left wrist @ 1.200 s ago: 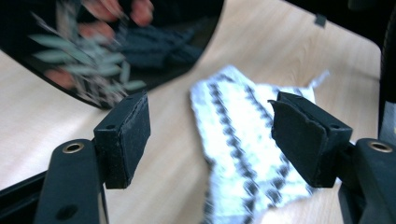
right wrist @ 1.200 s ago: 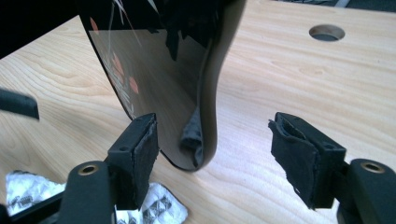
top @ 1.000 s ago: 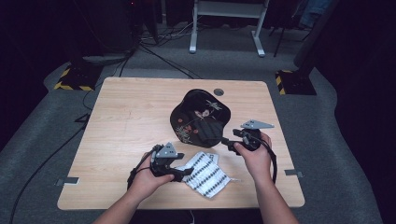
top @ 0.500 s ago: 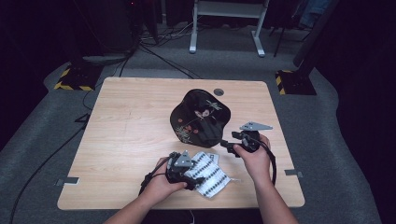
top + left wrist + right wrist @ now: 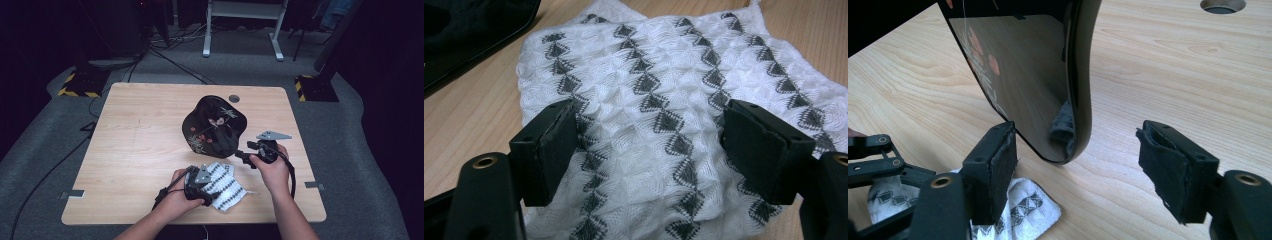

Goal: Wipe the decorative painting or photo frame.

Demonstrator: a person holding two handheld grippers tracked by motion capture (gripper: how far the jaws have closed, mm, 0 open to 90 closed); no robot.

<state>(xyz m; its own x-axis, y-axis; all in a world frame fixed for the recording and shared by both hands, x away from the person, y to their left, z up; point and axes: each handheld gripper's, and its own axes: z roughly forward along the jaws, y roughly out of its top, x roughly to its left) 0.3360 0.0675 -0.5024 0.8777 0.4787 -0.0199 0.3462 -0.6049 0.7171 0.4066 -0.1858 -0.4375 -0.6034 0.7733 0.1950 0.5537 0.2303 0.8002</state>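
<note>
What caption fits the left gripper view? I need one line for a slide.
Left gripper poised with open jaws over a white cloth patterned with dark diamonds, on a wooden table.

Bright, even light on the table (image 5: 140, 150), dark surroundings; close gripper views sharp, high view soft.

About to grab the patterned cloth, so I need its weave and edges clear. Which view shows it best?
The left gripper view: the white cloth lies spread between the open jaws, black diamond rows sharp. In the high view the left gripper covers part of the cloth. The right gripper view catches a corner.
</note>
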